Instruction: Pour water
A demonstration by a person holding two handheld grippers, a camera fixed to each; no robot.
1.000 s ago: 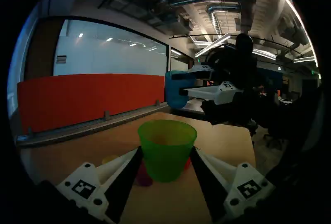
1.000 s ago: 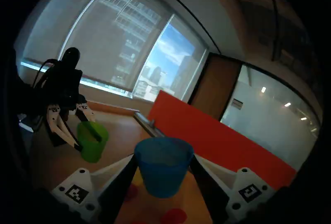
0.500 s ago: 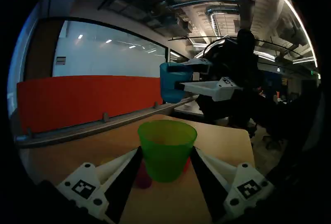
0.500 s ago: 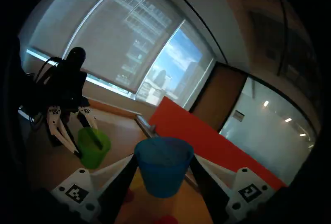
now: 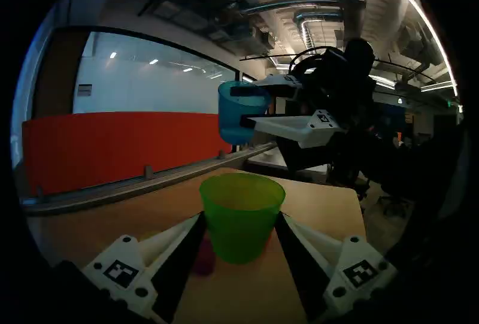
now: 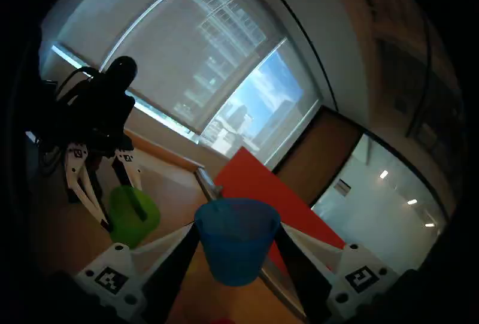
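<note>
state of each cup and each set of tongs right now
green cup: upright, gripped on both sides, low at the table; contents cannot be made out
blue cup: gripped on both sides, in the air above and beyond the green cup, roughly upright, nothing pouring out
left tongs: shut on the green cup
right tongs: shut on the blue cup
</note>
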